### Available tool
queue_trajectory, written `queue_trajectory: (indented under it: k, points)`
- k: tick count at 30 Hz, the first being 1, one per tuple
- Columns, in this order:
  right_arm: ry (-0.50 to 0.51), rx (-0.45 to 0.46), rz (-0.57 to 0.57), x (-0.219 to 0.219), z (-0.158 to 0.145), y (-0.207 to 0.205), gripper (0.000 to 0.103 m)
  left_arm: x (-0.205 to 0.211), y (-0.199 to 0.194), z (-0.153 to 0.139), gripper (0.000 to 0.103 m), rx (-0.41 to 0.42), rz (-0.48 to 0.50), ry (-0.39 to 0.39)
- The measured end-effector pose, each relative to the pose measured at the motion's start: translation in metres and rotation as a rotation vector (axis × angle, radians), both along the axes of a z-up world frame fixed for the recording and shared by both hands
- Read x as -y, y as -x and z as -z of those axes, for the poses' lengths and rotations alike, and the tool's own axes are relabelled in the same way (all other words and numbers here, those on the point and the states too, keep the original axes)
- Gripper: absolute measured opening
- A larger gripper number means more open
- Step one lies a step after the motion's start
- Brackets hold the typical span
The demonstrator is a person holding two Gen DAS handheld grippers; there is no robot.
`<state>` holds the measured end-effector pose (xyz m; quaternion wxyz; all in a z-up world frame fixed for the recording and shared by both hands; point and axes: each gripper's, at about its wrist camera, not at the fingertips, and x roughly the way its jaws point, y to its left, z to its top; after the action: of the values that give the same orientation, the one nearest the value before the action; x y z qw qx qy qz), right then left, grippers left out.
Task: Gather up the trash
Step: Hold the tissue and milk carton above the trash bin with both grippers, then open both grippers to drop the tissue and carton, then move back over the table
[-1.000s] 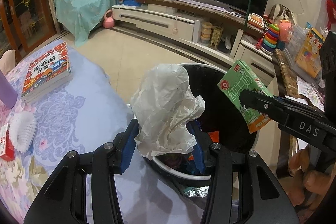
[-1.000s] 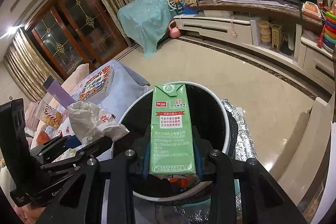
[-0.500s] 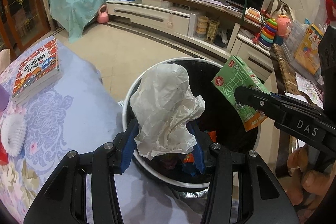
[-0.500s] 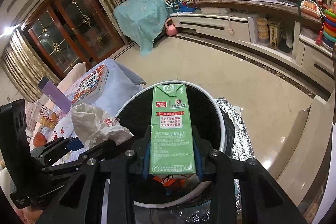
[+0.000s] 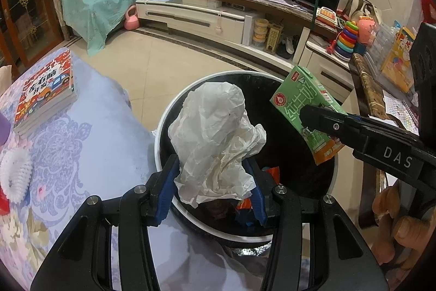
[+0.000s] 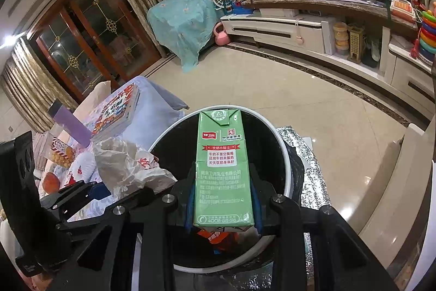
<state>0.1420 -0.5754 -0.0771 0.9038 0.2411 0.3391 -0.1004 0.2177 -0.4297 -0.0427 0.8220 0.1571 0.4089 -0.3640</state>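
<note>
Item 1: crumpled paper [image 5: 215, 138]. White, creased, bunched into a loose wad. Held by the left gripper [image 5: 215, 187], jaws closed on its lower part, blue pads pressing it from both sides. Position: over the near rim of the bin [image 5: 163, 132], above the opening. Handling, as a judgement: very light, soft, gives under pressure; any grip holds it, and it may cling to a pad on release.

Item 2: milk carton [image 6: 222, 171]. Green, rectangular, printed text on its face, fold-top pointing away from the camera. Held by the right gripper [image 6: 222, 206], jaws closed on its two side faces near the base. Position: above the bin [image 6: 283, 152] opening, tilted in the left view. Handling, as a judgement: stiff walls, smooth coated skin, likely empty and light, though contents cannot be told; best taken across the flat sides, as here.

Item 3: bin. Round, white rim, black liner. Orange and blue scraps lie inside; their nature is unclear.

Item 4: table [image 5: 90, 132], flowered cloth, beside the bin. Carries books [image 5: 45, 93] and a white brush [image 5: 16, 176].
</note>
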Motion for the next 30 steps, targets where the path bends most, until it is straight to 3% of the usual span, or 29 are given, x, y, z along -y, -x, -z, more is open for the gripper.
queue_trajectory:
  k: [14, 22, 26, 30]
  points:
    - [0.003, -0.012, 0.007, 0.002, 0.001, -0.001, 0.032, 0.001, 0.002, 0.004, 0.05, -0.009, 0.016, 0.0]
    - [-0.013, -0.005, 0.026, 0.007, -0.003, 0.0, 0.036, -0.016, 0.005, 0.0, 0.077, -0.004, 0.012, 0.018]
    - [-0.03, 0.026, 0.041, 0.007, -0.01, 0.008, 0.037, -0.041, 0.008, -0.002, 0.077, -0.019, -0.022, 0.055]
    - [-0.028, 0.056, 0.034, -0.006, -0.019, 0.016, 0.05, -0.076, 0.015, -0.006, 0.08, -0.025, -0.069, 0.102]
